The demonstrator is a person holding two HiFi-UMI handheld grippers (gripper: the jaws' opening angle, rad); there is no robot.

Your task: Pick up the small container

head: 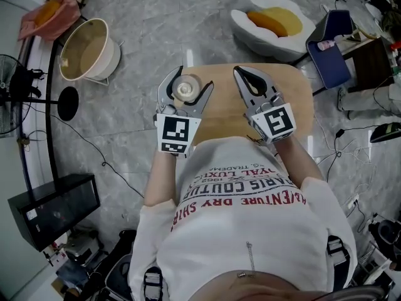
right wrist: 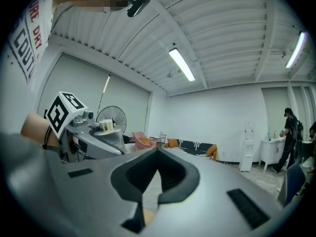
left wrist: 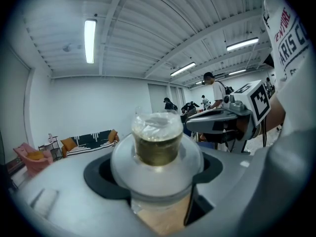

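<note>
The small container [head: 186, 90] is a clear plastic tub with a wide lid and a film-covered top. It stands upright between the jaws of my left gripper [head: 185, 80], which is shut on it over the left part of the round wooden table [head: 294, 96]. In the left gripper view the container [left wrist: 157, 142] fills the middle, with the dark pads against both its sides and wood showing below it. My right gripper [head: 249, 80] hovers beside it over the table's middle, with its jaws together and nothing in them [right wrist: 157, 154]. From the right gripper view the left gripper [right wrist: 84, 135] carries the container [right wrist: 105, 126].
A beige bucket [head: 88, 49] stands on the floor at far left beside a black fan [head: 15, 89]. A white seat with a yellow cushion [head: 272, 19] and a blue bin [head: 332, 49] lie beyond the table. Cables run across the floor, and a black box [head: 53, 209] sits near left.
</note>
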